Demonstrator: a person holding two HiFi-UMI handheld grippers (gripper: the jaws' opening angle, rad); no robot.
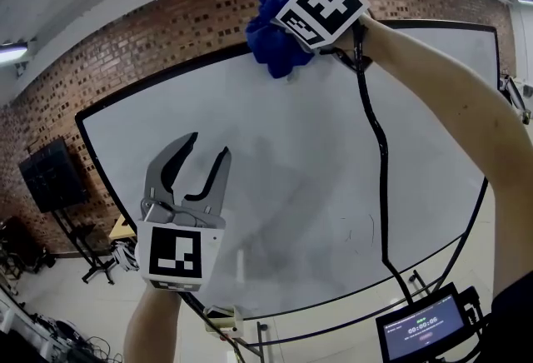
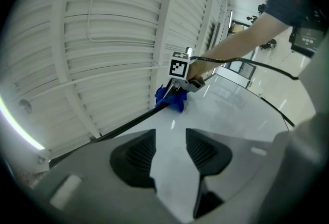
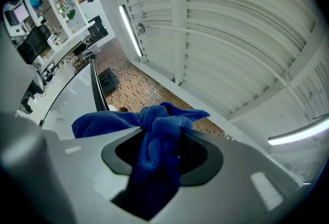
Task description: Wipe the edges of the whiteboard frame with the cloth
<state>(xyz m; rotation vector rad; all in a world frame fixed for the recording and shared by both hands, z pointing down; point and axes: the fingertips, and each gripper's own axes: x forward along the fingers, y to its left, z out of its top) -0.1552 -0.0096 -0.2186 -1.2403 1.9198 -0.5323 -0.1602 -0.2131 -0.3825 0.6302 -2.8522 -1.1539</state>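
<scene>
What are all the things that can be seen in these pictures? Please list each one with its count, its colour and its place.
whiteboard: one, white with a black frame, fills the middle of the head view
cloth: one, blue, at the whiteboard's top edge
brick wall: one, red-brown, behind the whiteboard
screen on a stand: one, black, far left on the floor
small display: one, black with a lit screen, lower right corner
cable: one, black, running from the right gripper down across the whiteboard
left gripper: one, grey, jaws open and empty, in front of the whiteboard's lower left
right gripper: one, grey, shut on the cloth
arms: two, bare, one behind each gripper
</scene>
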